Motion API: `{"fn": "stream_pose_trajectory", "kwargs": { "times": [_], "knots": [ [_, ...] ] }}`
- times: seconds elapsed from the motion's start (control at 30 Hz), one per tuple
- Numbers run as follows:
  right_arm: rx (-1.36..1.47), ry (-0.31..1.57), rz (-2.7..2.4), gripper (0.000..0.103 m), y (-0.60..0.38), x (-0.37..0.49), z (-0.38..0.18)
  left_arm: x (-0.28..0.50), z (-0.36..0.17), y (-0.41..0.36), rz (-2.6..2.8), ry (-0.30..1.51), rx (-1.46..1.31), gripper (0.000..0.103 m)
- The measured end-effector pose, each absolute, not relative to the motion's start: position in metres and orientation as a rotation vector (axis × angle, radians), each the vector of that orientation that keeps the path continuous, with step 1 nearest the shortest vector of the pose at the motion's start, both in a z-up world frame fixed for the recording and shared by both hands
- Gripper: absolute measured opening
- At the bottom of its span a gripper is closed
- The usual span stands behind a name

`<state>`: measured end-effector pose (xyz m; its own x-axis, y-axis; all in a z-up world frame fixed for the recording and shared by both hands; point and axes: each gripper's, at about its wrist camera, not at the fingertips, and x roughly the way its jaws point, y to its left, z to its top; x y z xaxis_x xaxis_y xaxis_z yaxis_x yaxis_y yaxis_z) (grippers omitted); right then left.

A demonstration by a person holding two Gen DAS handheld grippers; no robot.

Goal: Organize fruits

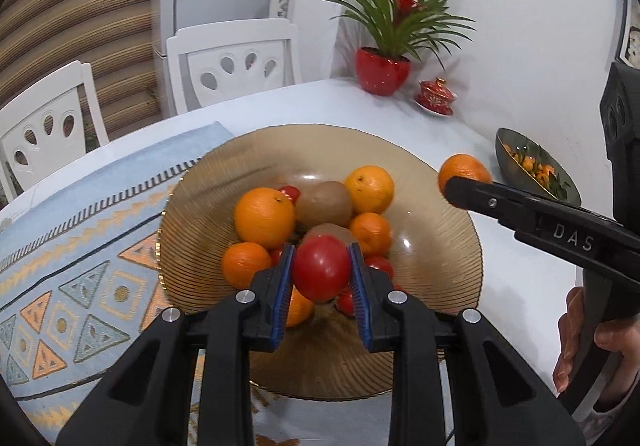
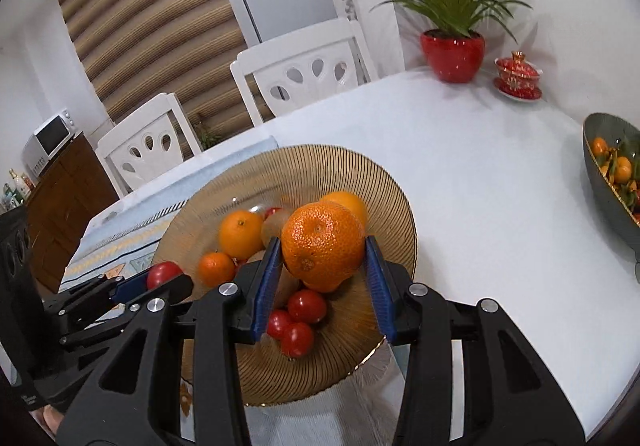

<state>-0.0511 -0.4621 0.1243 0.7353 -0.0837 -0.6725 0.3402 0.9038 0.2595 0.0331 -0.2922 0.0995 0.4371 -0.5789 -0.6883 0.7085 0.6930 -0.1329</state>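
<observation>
On white table (image 2: 480,182): amber bowl (image 2: 384,182), patterned runner (image 1: 80,246).

One bit of lettering to call: "DAS" in pale capitals along the black finger of the right gripper (image 1: 464,182) (nothing else legible).

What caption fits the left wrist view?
Left gripper clamps a red tomato above the amber glass fruit bowl.
</observation>
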Motion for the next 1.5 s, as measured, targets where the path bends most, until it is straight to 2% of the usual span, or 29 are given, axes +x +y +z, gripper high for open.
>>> {"fn": "stream_pose_trajectory", "kwargs": {
  "times": [0.03, 0.07, 0.1, 0.13, 0.17, 0.3, 0.57, 0.93, 1.5],
  "knots": [
    [0.394, 0.710, -0.231, 0.044, -0.463, -0.052, 0.124, 0.032, 0.099, -0.294, -0.804, 0.781, 0.192, 0.028],
    [0.401, 0.707, -0.222, 0.045, -0.464, -0.053, 0.124, 0.032, 0.099, -0.295, -0.804, 0.783, 0.197, 0.037],
    [0.407, 0.700, -0.214, 0.061, -0.465, -0.054, 0.125, 0.031, 0.099, -0.297, -0.804, 0.789, 0.210, 0.073],
    [0.408, 0.694, -0.199, 0.098, -0.465, -0.055, 0.127, 0.029, 0.100, -0.299, -0.793, 0.783, 0.225, 0.095],
    [0.407, 0.679, -0.189, 0.097, -0.465, -0.057, 0.129, 0.025, 0.102, -0.298, -0.772, 0.749, 0.235, 0.098],
    [0.419, 0.641, -0.172, 0.100, -0.467, -0.071, 0.136, 0.021, 0.102, -0.291, -0.686, 0.760, 0.260, 0.098],
    [0.362, 0.573, -0.117, 0.100, -0.445, -0.112, 0.126, 0.004, 0.086, -0.232, -0.462, 0.739, 0.102, 0.098],
    [0.268, 0.733, -0.104, 0.100, -0.400, -0.112, 0.051, -0.018, 0.035, -0.232, -0.422, 0.748, 0.179, 0.098],
    [0.222, 0.776, -0.206, 0.100, -0.398, -0.102, 0.032, -0.018, 0.024, -0.231, -0.389, 0.747, 0.184, 0.098]
  ]
}}
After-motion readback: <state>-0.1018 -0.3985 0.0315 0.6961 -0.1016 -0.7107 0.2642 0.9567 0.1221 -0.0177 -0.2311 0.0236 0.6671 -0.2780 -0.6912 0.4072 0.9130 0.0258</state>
